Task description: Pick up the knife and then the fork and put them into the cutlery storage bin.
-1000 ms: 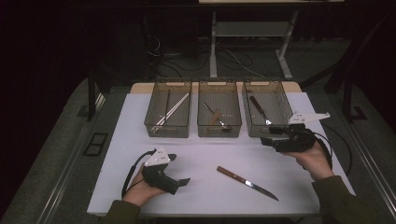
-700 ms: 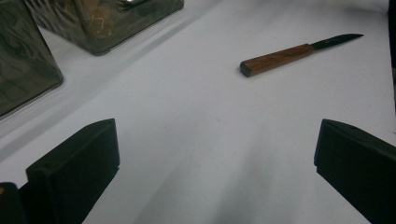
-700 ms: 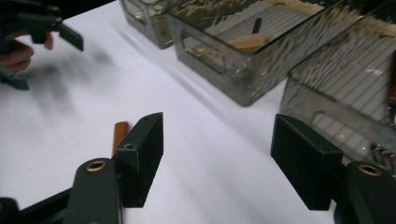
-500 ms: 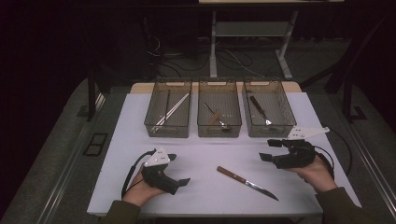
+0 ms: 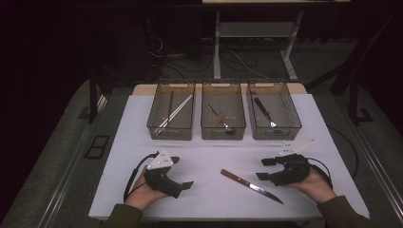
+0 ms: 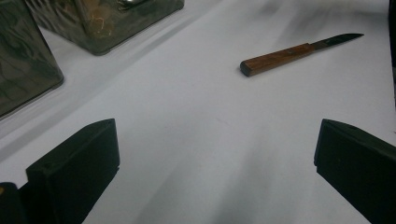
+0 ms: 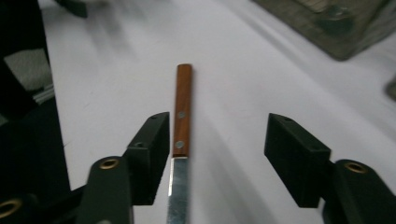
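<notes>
Lower right of the high view: the right gripper [image 5: 264, 169] rests low over the desk [image 5: 209, 152] in the person's hand, jaws spread, nothing between them. The knife [image 5: 251, 185] lies flat on the desk just to its left, wooden handle toward frame centre, blade tip toward the lower right. In the right gripper view the knife [image 7: 181, 140] runs up the frame close beside the left-hand jaw, inside the gap; contact cannot be determined. Lower left: the left gripper [image 5: 183, 173] sits in the other hand, jaws spread wide, empty, well apart from the knife. Farther back, mid-frame: three clear bins [image 5: 223, 130] stand in a row, each holding utensils.
</notes>
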`<act>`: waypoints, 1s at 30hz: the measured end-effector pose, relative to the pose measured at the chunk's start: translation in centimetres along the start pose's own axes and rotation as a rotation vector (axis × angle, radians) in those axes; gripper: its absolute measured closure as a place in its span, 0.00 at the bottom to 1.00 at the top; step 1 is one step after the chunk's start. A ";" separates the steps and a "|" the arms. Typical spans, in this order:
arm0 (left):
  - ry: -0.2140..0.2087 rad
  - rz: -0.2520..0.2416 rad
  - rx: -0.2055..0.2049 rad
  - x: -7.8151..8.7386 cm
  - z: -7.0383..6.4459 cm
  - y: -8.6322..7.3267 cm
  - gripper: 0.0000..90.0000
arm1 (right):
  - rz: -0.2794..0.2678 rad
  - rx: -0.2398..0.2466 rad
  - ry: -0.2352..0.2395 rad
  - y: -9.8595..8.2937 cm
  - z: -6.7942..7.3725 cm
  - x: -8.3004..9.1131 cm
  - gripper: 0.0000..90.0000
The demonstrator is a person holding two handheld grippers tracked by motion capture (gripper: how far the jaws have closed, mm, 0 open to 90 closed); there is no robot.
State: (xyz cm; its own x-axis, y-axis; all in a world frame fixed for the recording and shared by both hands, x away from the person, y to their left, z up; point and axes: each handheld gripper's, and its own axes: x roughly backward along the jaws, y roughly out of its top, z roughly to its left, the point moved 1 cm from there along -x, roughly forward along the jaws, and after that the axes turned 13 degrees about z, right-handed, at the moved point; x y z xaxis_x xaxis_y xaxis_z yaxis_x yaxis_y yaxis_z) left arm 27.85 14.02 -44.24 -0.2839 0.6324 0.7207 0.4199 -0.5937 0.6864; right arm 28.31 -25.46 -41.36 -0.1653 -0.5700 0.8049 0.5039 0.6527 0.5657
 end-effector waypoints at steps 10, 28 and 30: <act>0.000 0.001 0.001 0.0 0.0 0.0 0.00 | 0.114 0.030 -0.005 1.0 1.4 -2.0 0.60; -0.002 0.003 0.000 -0.1 0.0 0.0 0.00 | 0.307 0.102 -0.036 2.6 2.3 -5.3 0.73; -0.002 0.002 0.000 -0.1 0.0 0.0 0.00 | 0.326 0.110 -0.039 2.8 2.4 -5.6 0.75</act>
State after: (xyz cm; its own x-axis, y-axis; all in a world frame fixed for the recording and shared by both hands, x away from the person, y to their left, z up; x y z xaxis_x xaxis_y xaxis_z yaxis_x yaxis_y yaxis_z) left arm 27.87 13.96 -44.27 -0.2812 0.6321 0.7220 0.4208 -0.5950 0.6848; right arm 28.60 -19.28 -43.86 -0.0443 -0.3044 0.9515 0.4420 0.8482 0.2919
